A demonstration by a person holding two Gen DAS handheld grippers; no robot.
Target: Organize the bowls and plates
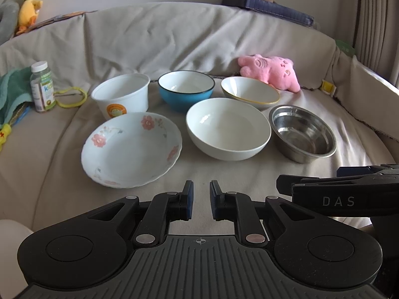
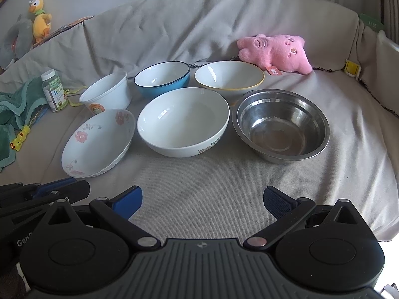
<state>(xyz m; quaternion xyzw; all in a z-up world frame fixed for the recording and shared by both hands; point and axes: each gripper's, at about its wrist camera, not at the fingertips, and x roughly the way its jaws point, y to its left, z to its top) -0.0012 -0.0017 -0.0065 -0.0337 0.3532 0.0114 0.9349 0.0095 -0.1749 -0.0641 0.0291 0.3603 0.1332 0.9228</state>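
Several bowls sit on a beige sofa cover in two rows. Front row: a floral bowl (image 1: 132, 149) (image 2: 98, 143), a plain white bowl (image 1: 228, 129) (image 2: 183, 122), a steel bowl (image 1: 303, 133) (image 2: 280, 125). Back row: a white plastic tub (image 1: 122, 96) (image 2: 106, 93), a blue bowl (image 1: 185, 89) (image 2: 162, 77), a gold-rimmed white bowl (image 1: 249, 92) (image 2: 229, 77). My left gripper (image 1: 201, 194) is empty, its jaws a narrow gap apart, in front of the floral and white bowls. My right gripper (image 2: 202, 199) is wide open and empty, in front of the white bowl.
A pink plush toy (image 1: 270, 71) (image 2: 274, 49) lies behind the gold-rimmed bowl. A vitamin bottle (image 1: 42, 87) (image 2: 54, 91) and a green cloth (image 1: 13, 87) (image 2: 15, 114) lie at the left. The sofa back rises behind the bowls.
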